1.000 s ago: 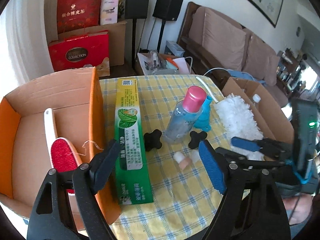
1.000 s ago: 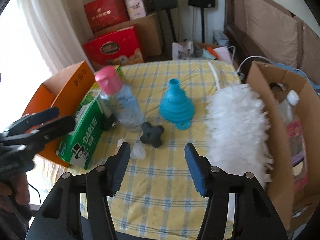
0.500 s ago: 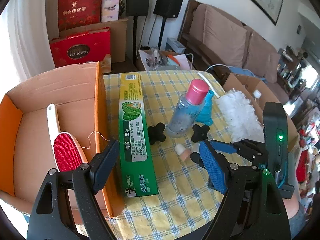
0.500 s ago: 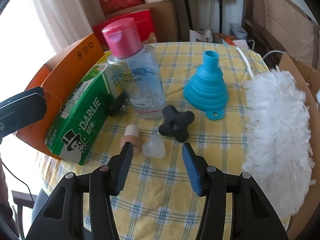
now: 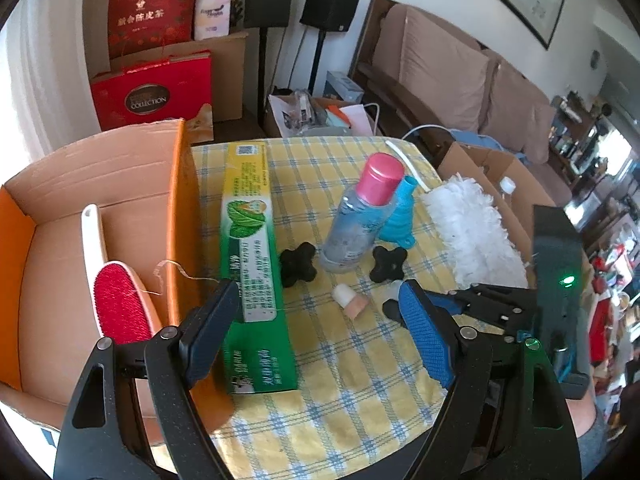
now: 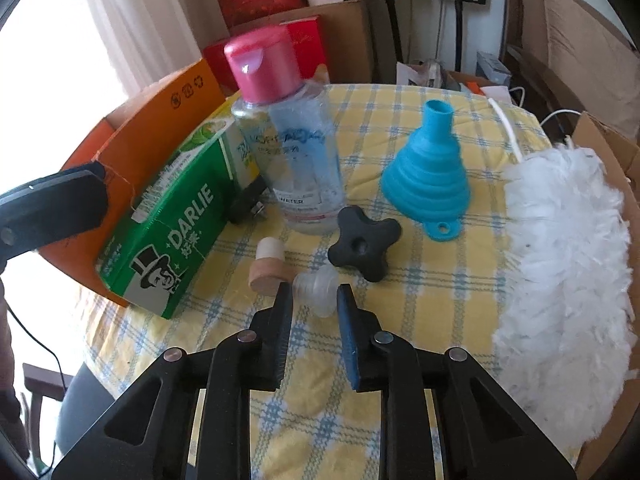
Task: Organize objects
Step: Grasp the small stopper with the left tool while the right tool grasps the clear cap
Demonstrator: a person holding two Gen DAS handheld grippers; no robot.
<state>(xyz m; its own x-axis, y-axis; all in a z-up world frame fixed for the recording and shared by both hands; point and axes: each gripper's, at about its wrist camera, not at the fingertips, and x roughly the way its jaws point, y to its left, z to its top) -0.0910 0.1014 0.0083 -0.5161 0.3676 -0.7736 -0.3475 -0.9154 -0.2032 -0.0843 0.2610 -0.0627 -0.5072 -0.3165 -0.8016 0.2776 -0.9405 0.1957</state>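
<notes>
Status: task early stage, judged from layout.

Left side: orange box (image 5: 176,216) holds one item only, a lint brush (image 5: 116,300) w/ red pad, lying flat on the box floor. Counted as sorted.

Left gripper (image 5: 316,336): jaws wide apart, nothing between them; hovers over the near table edge by the toothpaste box (image 5: 256,264), which lies flat against the orange box wall, not yet moved.

Centre of table (image 5: 360,420), still loose: two black knobs (image 5: 298,264), a bottle (image 6: 288,136) w/ pink cap standing upright, a cork stopper (image 6: 266,270) on its side, a clear cap (image 6: 316,288) touching or just beside the stopper, a blue funnel (image 6: 428,172) mouth down behind the nearer knob.

Right gripper (image 6: 314,308): jaws have just been closing, now narrow, w/ the clear cap between the tips. Pads look to be at its sides; whether they press it cannot be told. Cap is on the cloth, not lifted.

Right side: white duster (image 6: 568,272) lies along the table edge, unsorted. Brown carton (image 5: 516,184) beyond it already holds a small bottle; other contents not visible.

Remaining, est.: approx. eight loose items to place; cap pickup is the step in hand.
</notes>
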